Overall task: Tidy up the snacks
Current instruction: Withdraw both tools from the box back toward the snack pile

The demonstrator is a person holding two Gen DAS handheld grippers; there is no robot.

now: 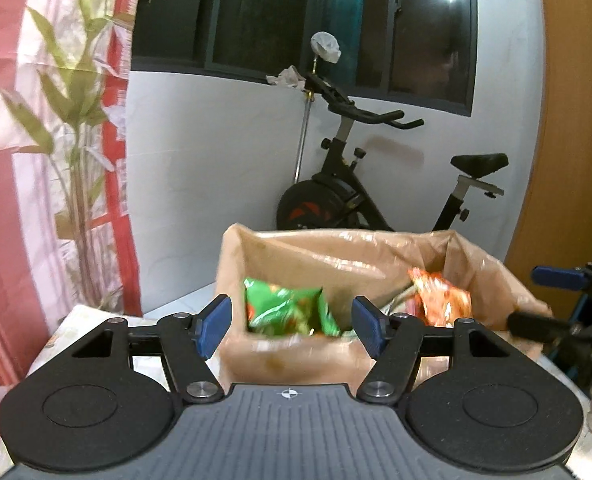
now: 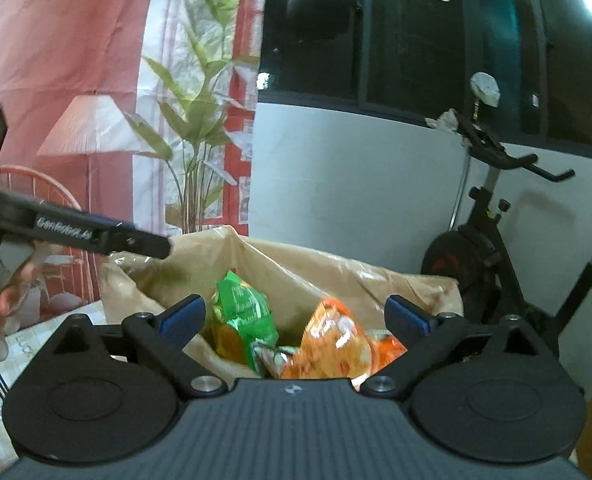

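A brown cardboard box (image 1: 296, 360) lined with shiny plastic stands on the table in front of both grippers. Inside it lie a green snack bag (image 1: 283, 312) on the left and an orange snack bag (image 1: 440, 300) on the right. My left gripper (image 1: 291, 326) hovers open at the box's near wall, with the green bag beyond its pads and not touched. In the right wrist view my right gripper (image 2: 296, 318) is wide open above the green bag (image 2: 243, 316) and the orange bag (image 2: 332, 340), holding nothing. One finger of the left gripper (image 2: 135, 240) reaches over the box rim (image 2: 336, 260).
A black exercise bike (image 1: 352, 196) stands behind the box against a white wall under a dark window (image 1: 296, 12). A red printed curtain (image 1: 35, 160) hangs at the left. The table carries a patterned cloth (image 2: 27, 344). A wooden panel (image 1: 576, 140) is at the right.
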